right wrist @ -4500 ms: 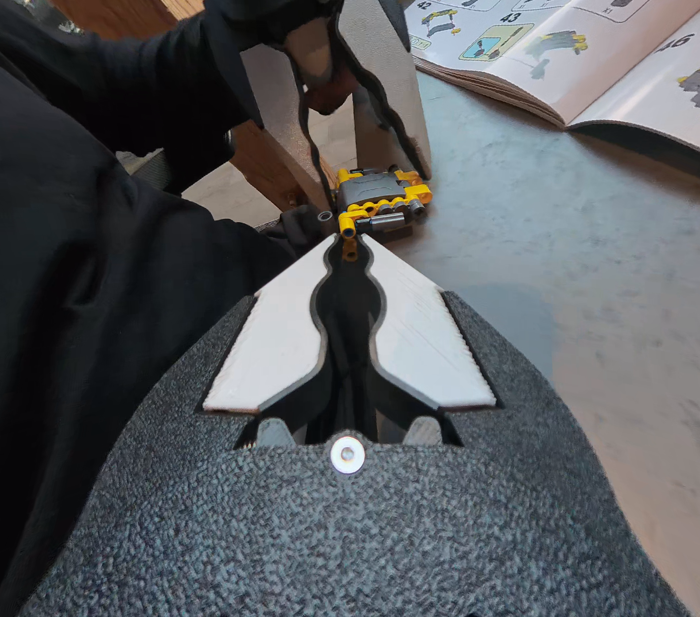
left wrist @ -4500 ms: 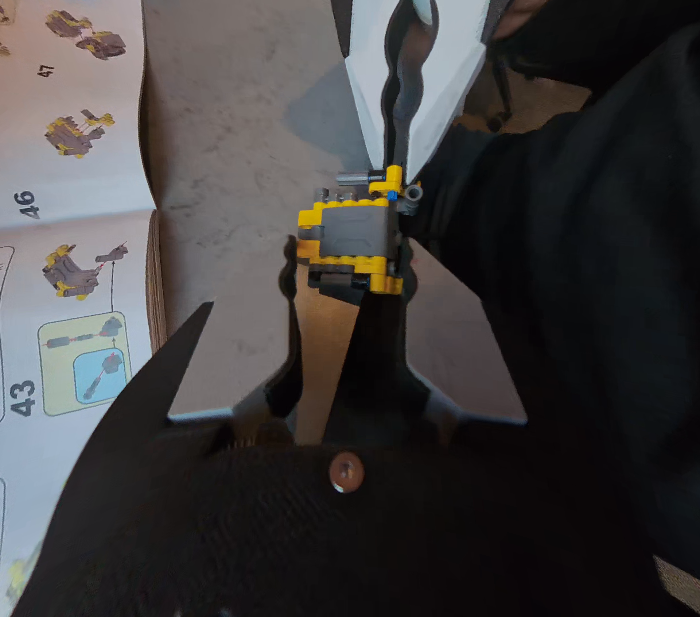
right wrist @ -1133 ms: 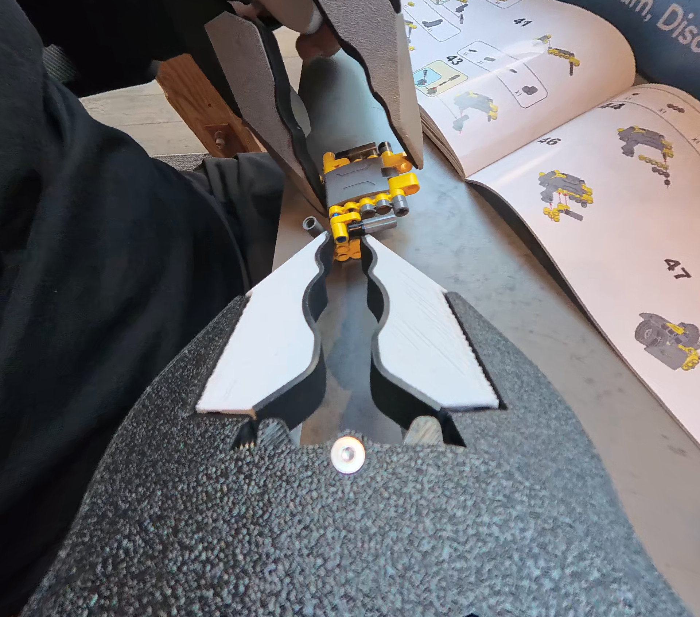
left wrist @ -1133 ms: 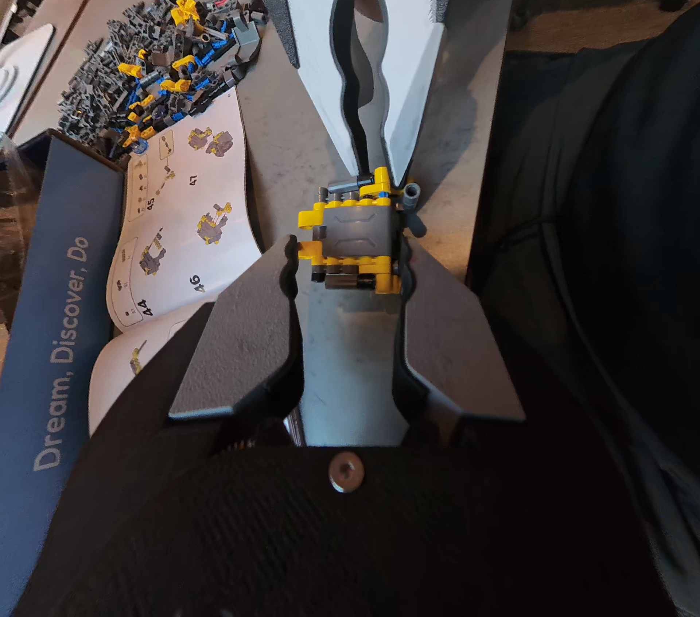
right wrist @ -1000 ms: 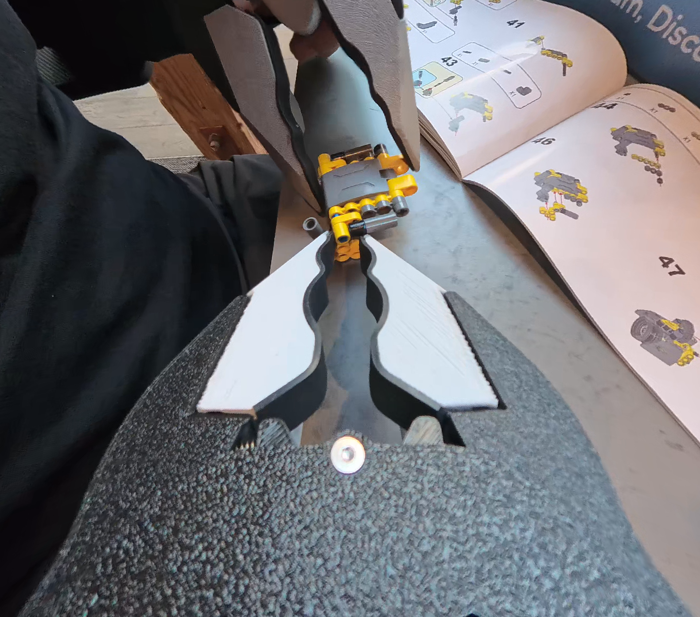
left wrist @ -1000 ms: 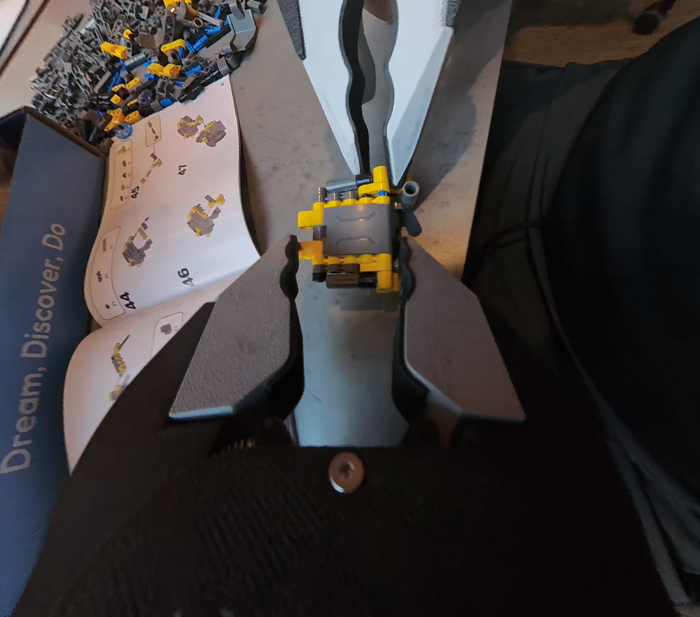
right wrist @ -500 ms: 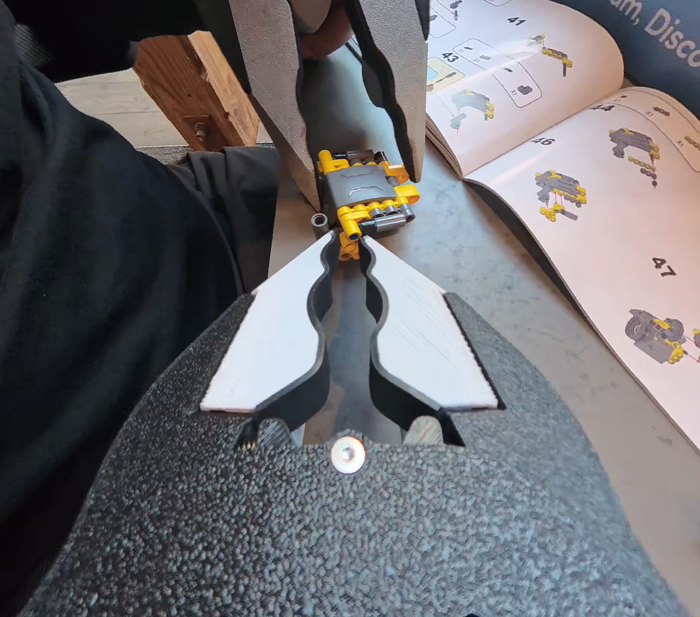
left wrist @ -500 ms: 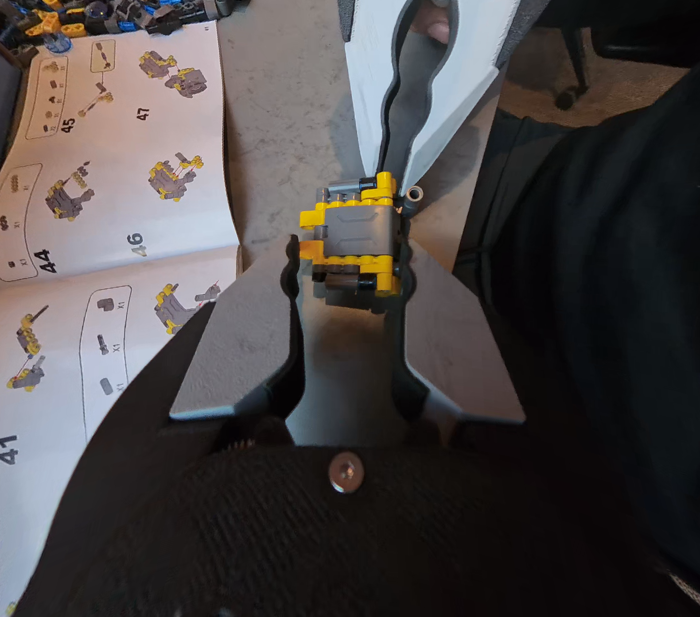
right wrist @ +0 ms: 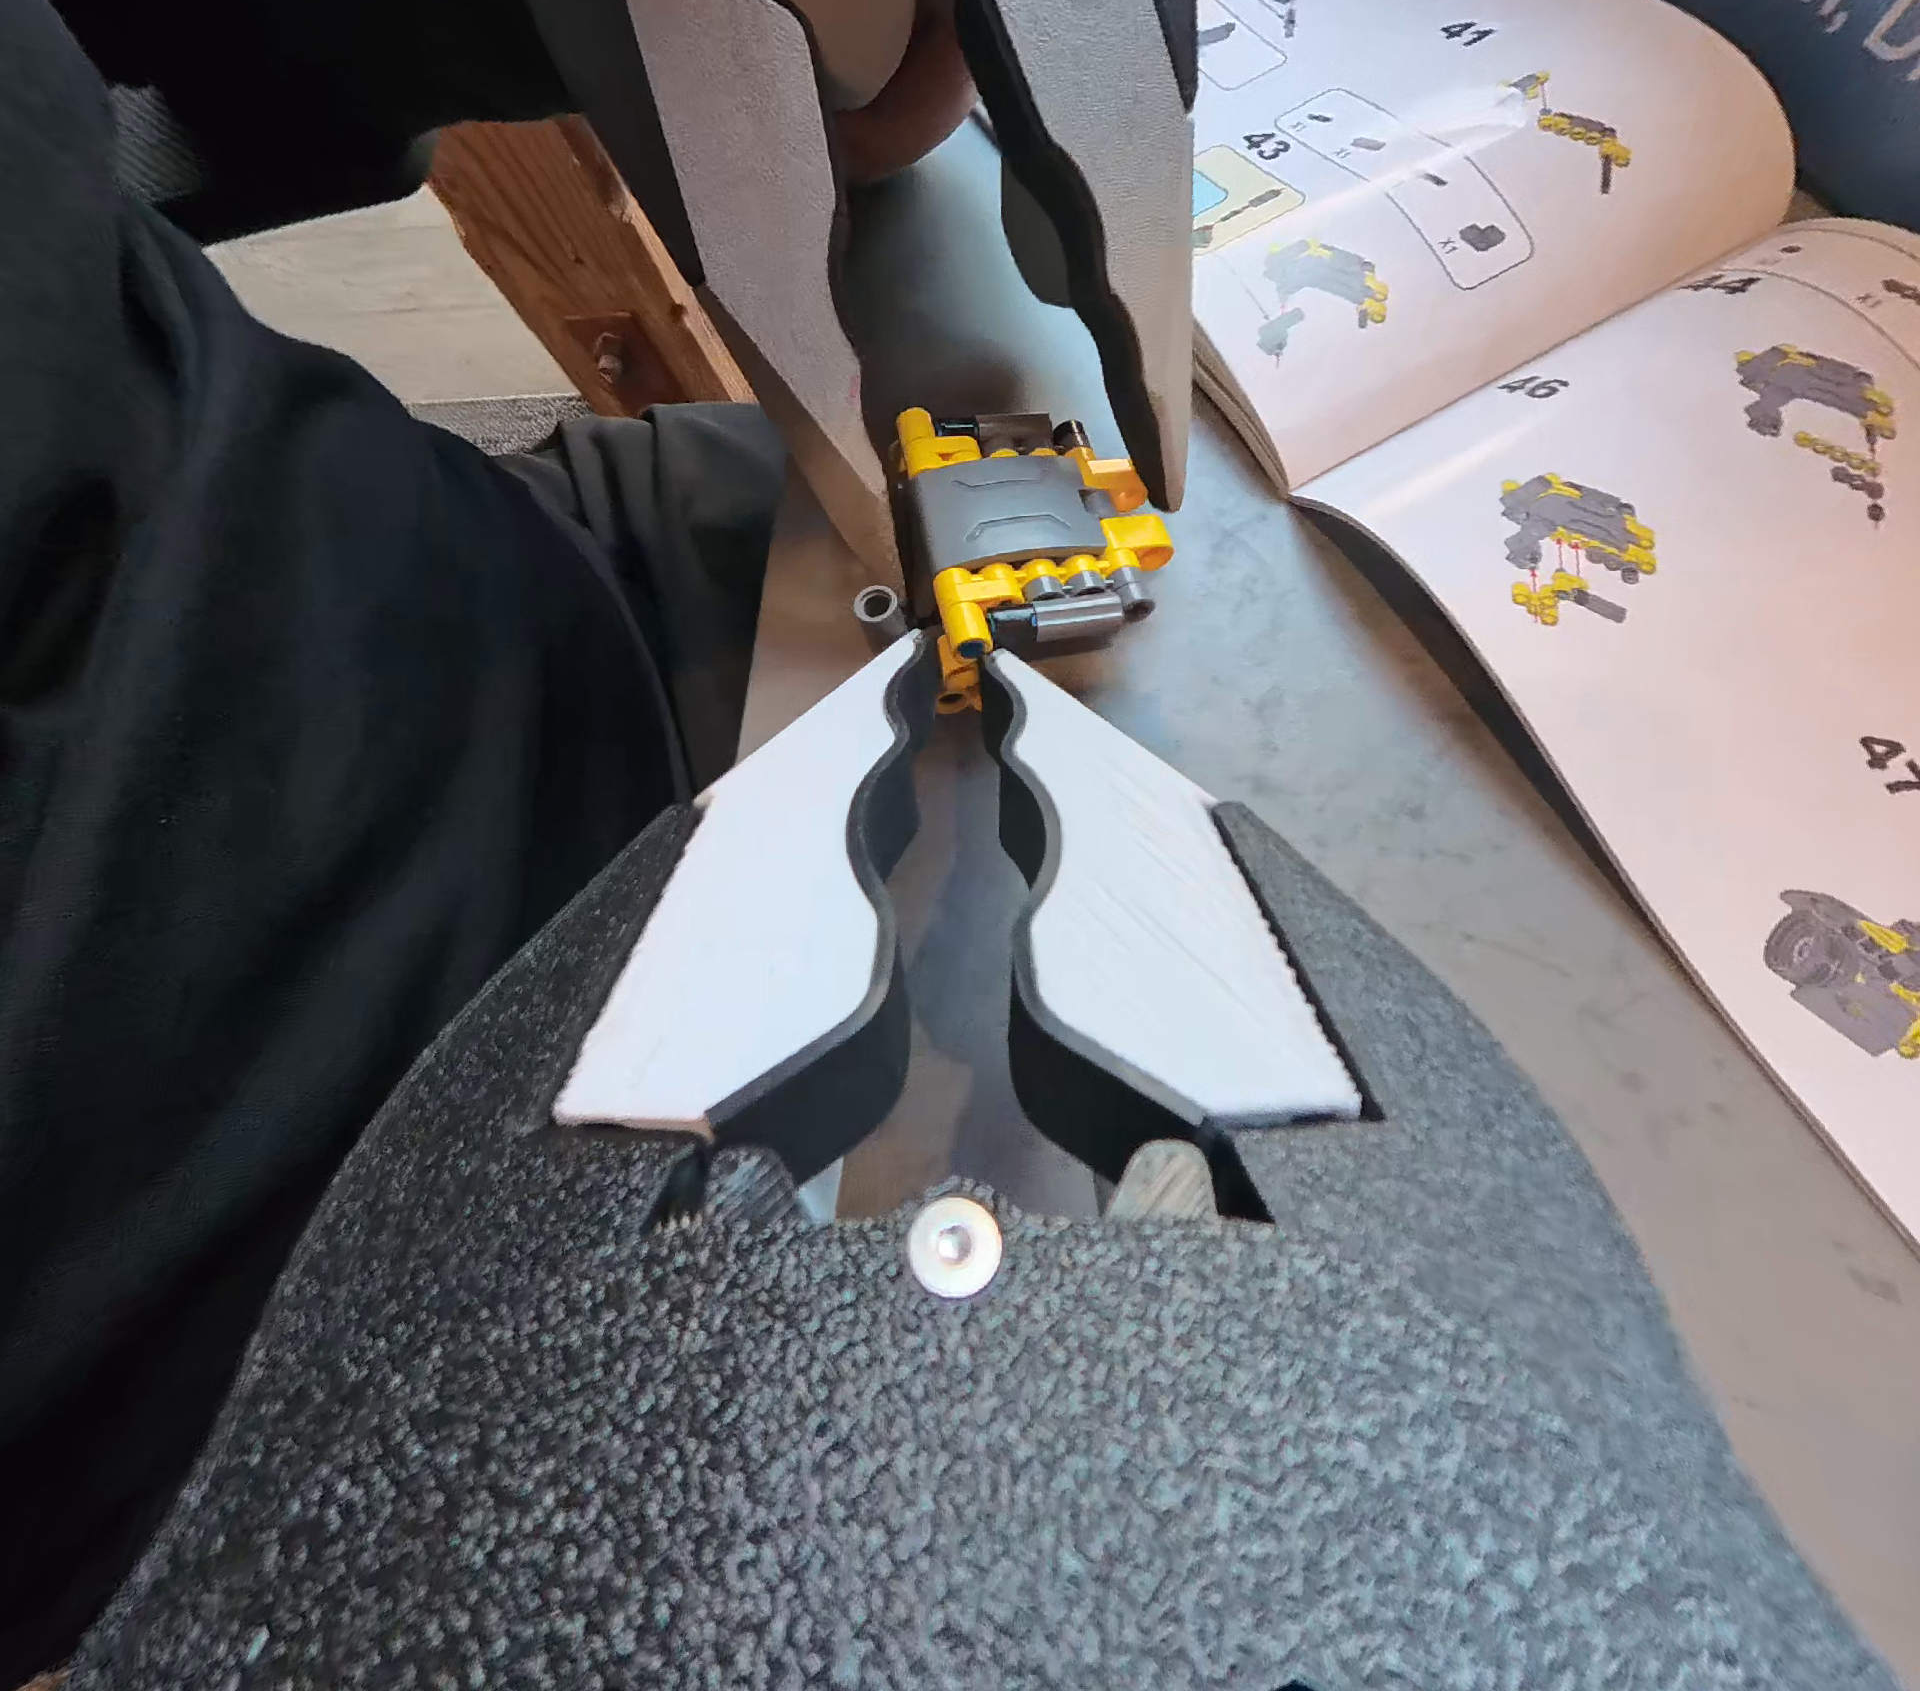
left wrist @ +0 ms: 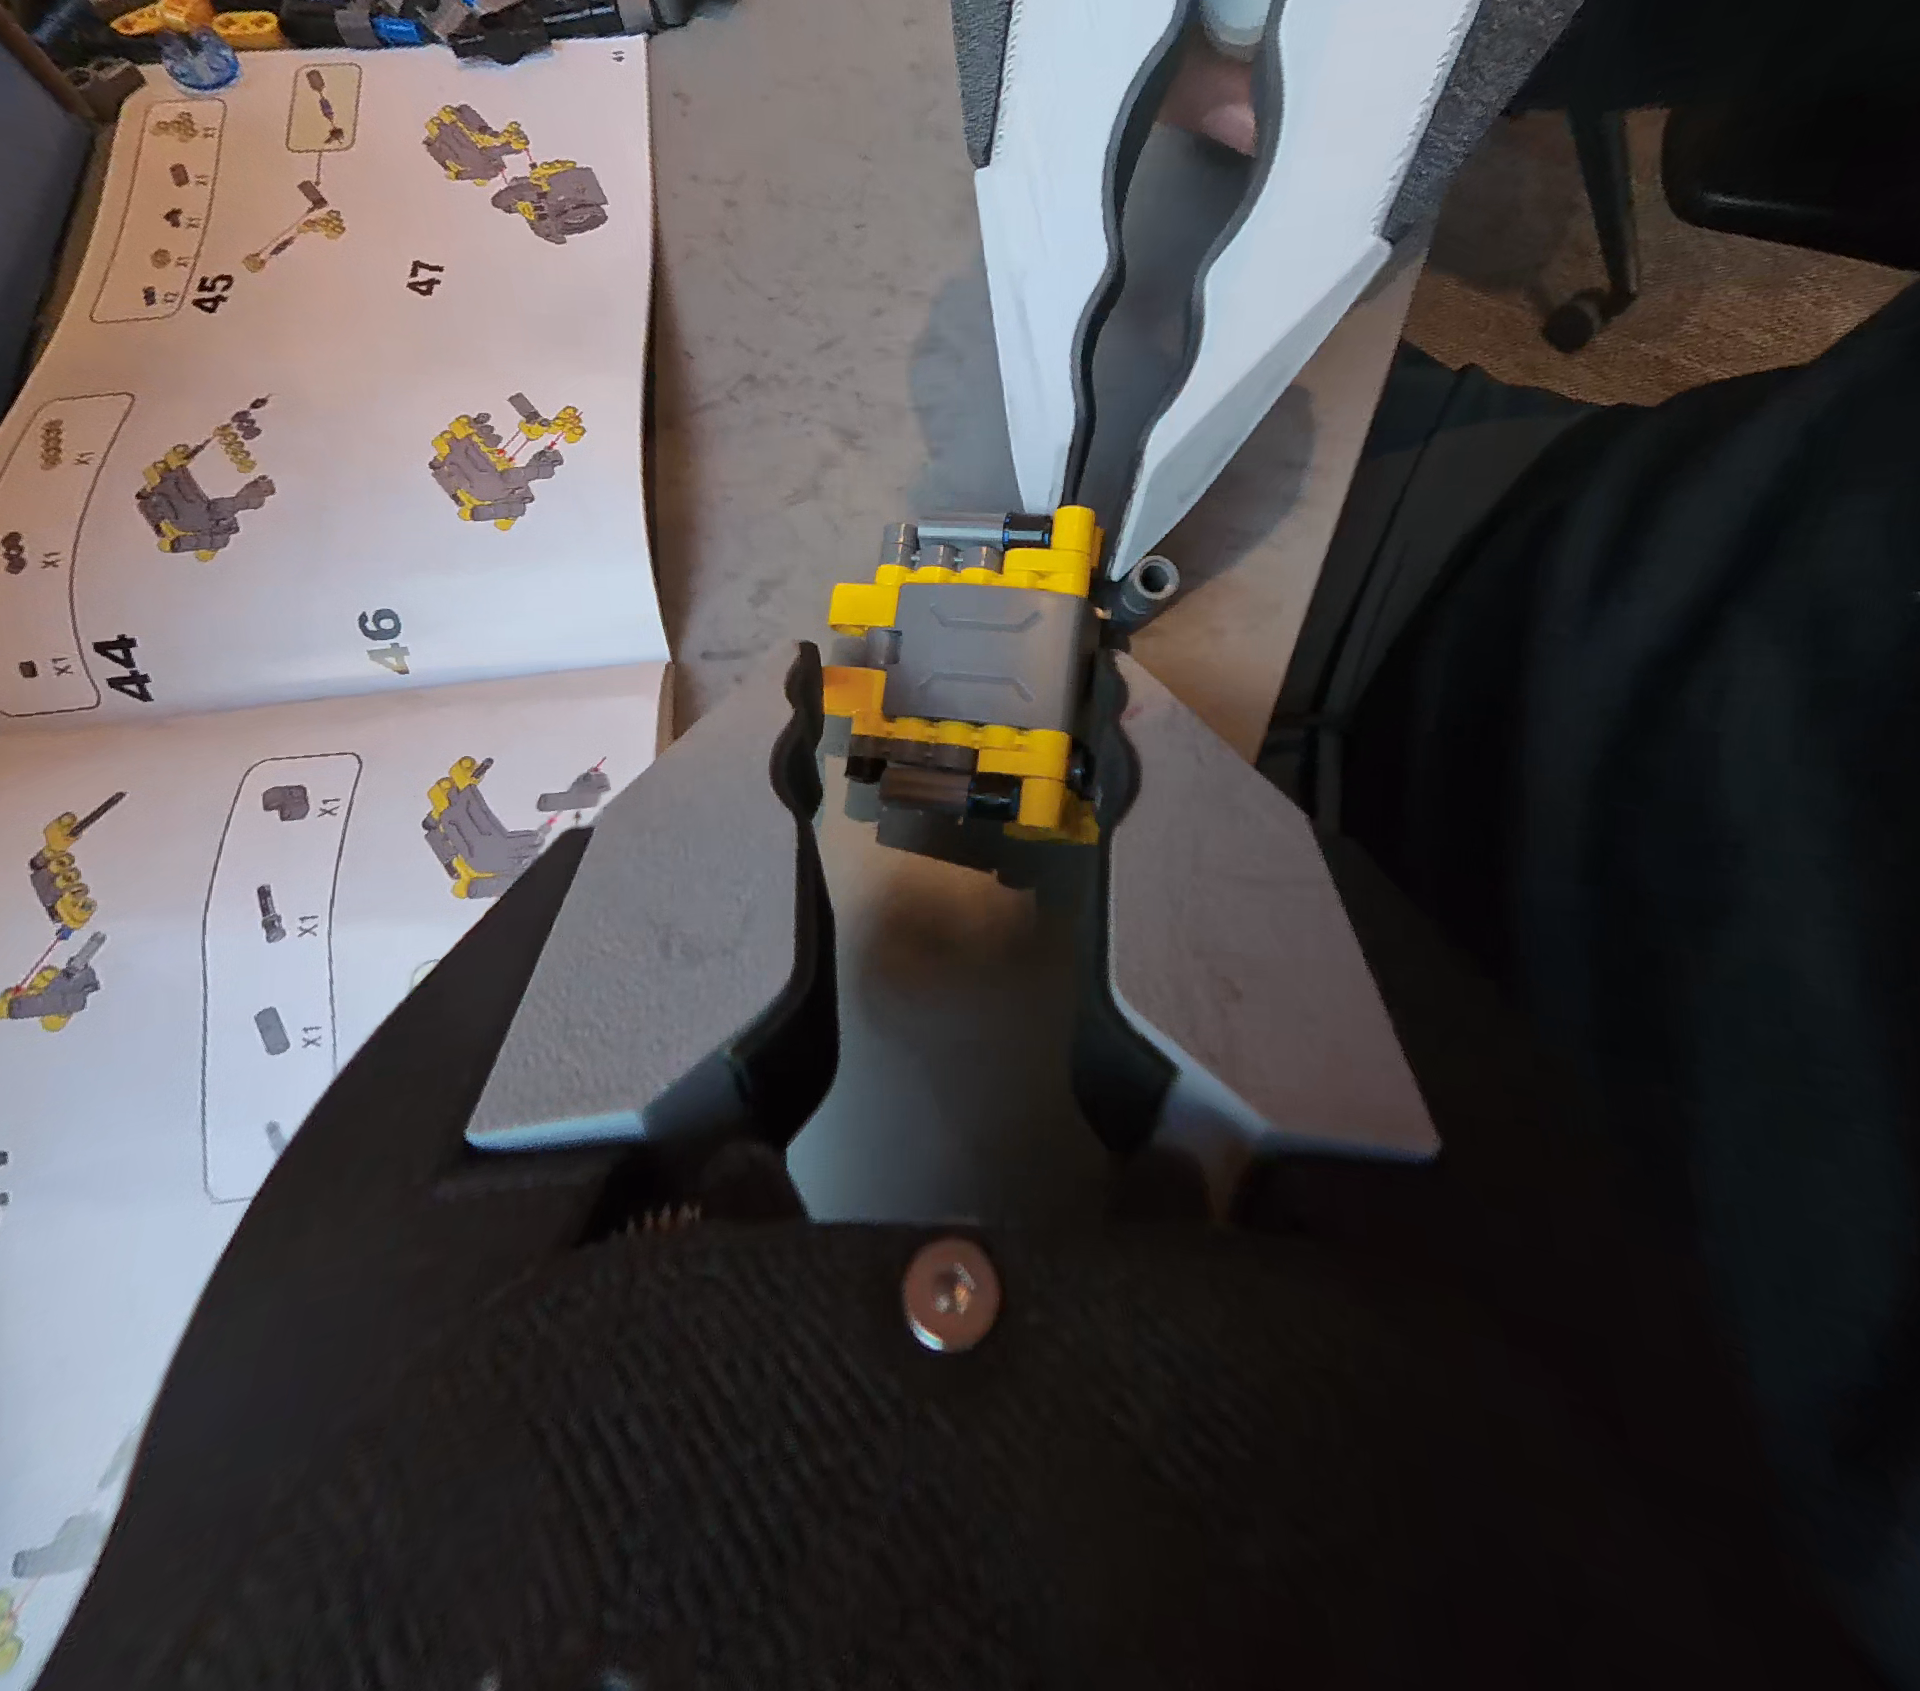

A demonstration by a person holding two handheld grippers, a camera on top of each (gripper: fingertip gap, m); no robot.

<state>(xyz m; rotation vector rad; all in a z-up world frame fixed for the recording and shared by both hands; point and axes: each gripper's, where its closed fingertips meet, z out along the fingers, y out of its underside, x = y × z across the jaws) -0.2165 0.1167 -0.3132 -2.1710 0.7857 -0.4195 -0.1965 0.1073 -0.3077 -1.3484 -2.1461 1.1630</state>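
At frame centre, the left gripper (left wrist: 956, 706) clamped the yellow-and-grey brick assembly (left wrist: 971, 665); the right gripper (right wrist: 951, 654) pinched its yellow connector (right wrist: 958, 618) narrowly.

Brick assembly (left wrist: 971, 685) between left tongs (left wrist: 961, 727)

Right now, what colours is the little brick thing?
Yellow and grey brick model; the left wrist view shows it best.

brick model (left wrist: 966, 675) between tools, booklet (left wrist: 312, 415) left
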